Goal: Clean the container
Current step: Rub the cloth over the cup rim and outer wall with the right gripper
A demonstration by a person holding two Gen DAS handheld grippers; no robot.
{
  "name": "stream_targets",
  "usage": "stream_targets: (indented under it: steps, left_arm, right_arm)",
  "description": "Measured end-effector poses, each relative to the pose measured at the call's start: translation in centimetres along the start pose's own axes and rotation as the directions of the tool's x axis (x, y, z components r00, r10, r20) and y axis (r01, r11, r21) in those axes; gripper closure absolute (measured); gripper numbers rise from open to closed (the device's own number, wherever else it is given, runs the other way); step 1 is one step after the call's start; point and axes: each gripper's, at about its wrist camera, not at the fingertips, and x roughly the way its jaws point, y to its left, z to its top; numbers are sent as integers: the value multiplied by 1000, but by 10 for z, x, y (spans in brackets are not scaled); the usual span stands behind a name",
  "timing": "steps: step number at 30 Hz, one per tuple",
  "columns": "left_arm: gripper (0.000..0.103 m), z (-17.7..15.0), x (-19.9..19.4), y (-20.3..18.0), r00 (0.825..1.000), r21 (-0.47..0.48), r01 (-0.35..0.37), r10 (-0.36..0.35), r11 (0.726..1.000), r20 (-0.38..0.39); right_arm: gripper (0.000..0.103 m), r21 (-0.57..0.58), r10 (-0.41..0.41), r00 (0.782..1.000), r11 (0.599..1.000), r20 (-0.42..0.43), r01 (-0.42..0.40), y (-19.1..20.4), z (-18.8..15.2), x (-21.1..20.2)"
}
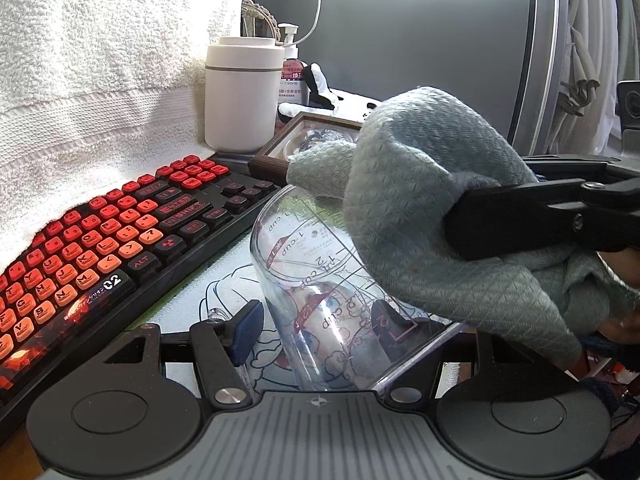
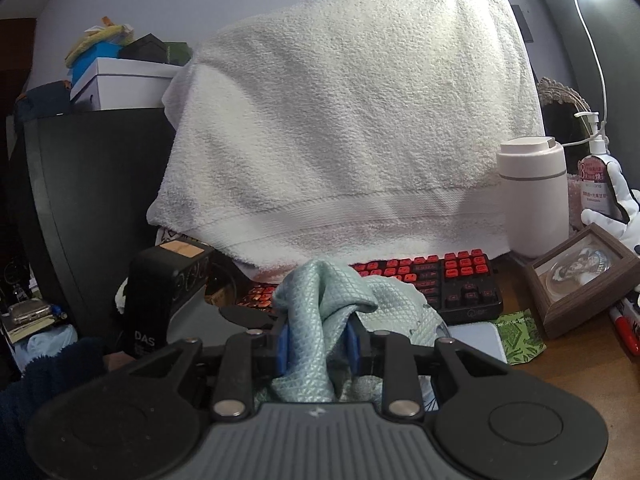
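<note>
A clear plastic measuring cup with red cup markings is held tilted between the pads of my left gripper, which is shut on it. A pale green waffle cloth lies bunched over the cup's rim and right side. My right gripper comes in from the right, shut on the cloth. In the right wrist view the cloth is pinched between the blue pads of the right gripper. The cup is mostly hidden under the cloth there.
A red and black keyboard lies on the desk at left, under a white towel draped over a monitor. A white canister, a pump bottle and a wooden framed box stand behind. A printed desk mat is below the cup.
</note>
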Motion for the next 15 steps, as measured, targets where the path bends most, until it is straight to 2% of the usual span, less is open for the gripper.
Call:
stream_targets:
  steps: [2, 10, 15]
  left_arm:
    - [43, 0, 0, 0, 1000, 1, -1, 1, 1000, 0]
    - [43, 1, 0, 0, 1000, 2, 1, -1, 1000, 0]
    - [43, 1, 0, 0, 1000, 5, 0, 0, 1000, -2]
  right_arm:
    - [77, 8, 5, 1000, 1000, -4, -5, -4, 3, 3]
    - [77, 37, -70, 997, 997, 16, 70, -36, 16, 27]
    - [77, 53, -55, 998, 997, 11, 54, -35, 15, 25]
